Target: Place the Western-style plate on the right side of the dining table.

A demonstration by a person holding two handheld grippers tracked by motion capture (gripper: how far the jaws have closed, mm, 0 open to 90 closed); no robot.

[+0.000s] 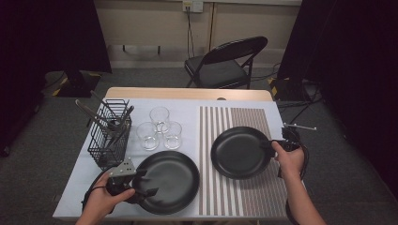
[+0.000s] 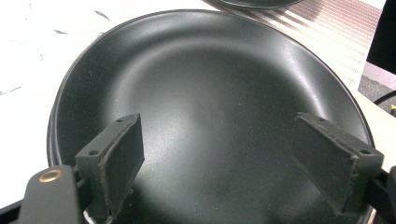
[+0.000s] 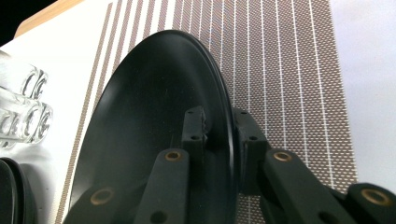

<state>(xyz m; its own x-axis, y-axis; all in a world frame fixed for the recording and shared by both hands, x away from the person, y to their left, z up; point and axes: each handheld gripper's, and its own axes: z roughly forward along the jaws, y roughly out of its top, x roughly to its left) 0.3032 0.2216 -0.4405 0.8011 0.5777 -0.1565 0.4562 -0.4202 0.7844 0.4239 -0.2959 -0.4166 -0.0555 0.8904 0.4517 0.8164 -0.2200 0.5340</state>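
Observation:
Two black plates are on the table. The left plate [image 1: 171, 180] lies near the front edge on the white cloth. My left gripper [image 1: 141, 184] stands open over its left rim, pads wide apart above the plate [image 2: 210, 88], nothing between them [image 2: 222, 154]. The right plate [image 1: 239, 152] is over the striped placemat [image 1: 248, 192]. My right gripper [image 1: 271, 145] is shut on that plate's right rim. In the right gripper view the jaws [image 3: 219, 121] clamp the rim of the plate [image 3: 149, 116] from both sides. Whether it is lifted off the mat I cannot tell.
Three clear glasses [image 1: 159, 129] stand behind the left plate. A black wire basket [image 1: 110, 136] with utensils is at the left. A folding chair [image 1: 225, 63] stands beyond the table's far edge. The placemat [image 3: 289, 70] stretches past the right plate.

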